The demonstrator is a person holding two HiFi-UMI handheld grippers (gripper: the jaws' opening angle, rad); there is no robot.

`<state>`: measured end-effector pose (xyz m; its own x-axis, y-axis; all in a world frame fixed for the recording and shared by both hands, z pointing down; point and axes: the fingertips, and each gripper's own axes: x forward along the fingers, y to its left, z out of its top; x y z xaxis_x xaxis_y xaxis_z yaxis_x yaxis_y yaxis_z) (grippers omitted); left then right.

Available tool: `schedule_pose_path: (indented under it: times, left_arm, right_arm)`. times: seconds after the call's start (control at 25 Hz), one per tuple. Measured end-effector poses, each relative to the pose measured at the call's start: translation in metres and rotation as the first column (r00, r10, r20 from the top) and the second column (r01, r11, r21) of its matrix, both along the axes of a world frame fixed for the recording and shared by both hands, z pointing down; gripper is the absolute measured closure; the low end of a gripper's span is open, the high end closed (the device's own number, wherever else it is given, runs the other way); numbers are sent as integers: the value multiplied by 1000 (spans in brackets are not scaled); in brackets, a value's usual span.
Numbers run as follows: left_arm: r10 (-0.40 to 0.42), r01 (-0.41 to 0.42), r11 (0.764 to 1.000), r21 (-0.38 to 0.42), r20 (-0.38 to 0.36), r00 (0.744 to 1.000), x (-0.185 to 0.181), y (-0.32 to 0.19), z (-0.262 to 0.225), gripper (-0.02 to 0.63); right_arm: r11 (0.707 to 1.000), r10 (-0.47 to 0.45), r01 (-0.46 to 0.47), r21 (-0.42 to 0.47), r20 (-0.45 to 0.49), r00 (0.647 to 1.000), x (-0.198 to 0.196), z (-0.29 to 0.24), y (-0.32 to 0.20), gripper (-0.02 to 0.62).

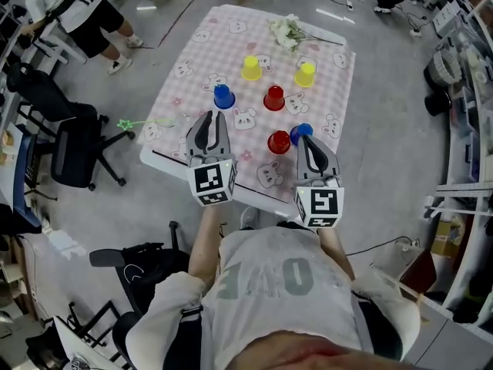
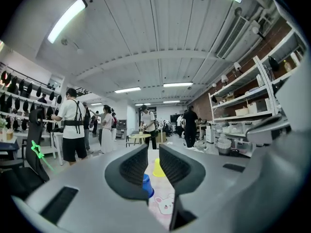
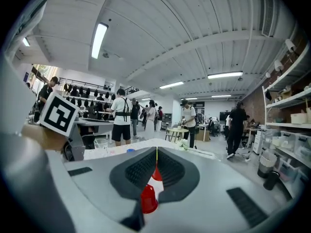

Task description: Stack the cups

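Several upturned cups stand apart on the pink checked tablecloth [image 1: 208, 45]: two yellow cups [image 1: 251, 68] [image 1: 305, 74] at the far end, a blue cup [image 1: 224, 96] and a red cup [image 1: 274, 98] in the middle, and a red cup [image 1: 279, 142] and a blue cup [image 1: 301, 132] nearest me. My left gripper [image 1: 212, 116] hovers at the near edge, below the middle blue cup [image 2: 147, 186], shut to a narrow slit and empty. My right gripper [image 1: 303, 139] is shut and empty, just in front of the near blue cup. The near red cup [image 3: 148, 198] shows under its jaws.
A bunch of white flowers [image 1: 289, 31] lies at the table's far end. A black office chair [image 1: 73, 149] stands left of the table, with a green star wand [image 1: 127, 123] beside it. Several people stand in the room behind [image 2: 73, 125]. Shelving runs along the right wall [image 1: 462, 60].
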<state>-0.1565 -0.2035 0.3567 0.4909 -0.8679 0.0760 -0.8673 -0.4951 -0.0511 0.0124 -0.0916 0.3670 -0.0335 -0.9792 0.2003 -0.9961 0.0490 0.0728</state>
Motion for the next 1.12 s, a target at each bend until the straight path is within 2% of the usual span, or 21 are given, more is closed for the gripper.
schedule_pose_path:
  times: [0.04,0.12,0.2,0.4,0.52,0.88,1.12]
  left_arm:
    - [12,-11,1000,-11,12,1000,4,-9,5,540]
    - [30,-29,998,-49,25,999,11,-29,18,441]
    - [29,-25,996,-90,36,999,15,-52,36,413]
    - [13,5,975,-223,81,997,21,-103,95,389]
    - [12,21,961,-276,119,993,23,-121,120,370]
    - [16,34,929,-368,133,991,26,-142,154,367]
    - [23,38,924,-380,155,988,23,-139,156,376]
  right_arm:
    - [1000,9,-9,-6,-1,1000,3,2,2,566]
    - [999,29,-29,-17,-6,1000,7,4,5,566]
    - [998,49,-49,-26,-10,999,12,8,9,566]
    - [993,106,-108,-58,-26,994,28,15,22,566]
    - [988,133,-135,-74,-34,991,35,18,28,566]
    - [981,161,-164,-106,-40,986,43,28,36,566]
    - [981,154,-158,-111,-42,987,43,29,37,565]
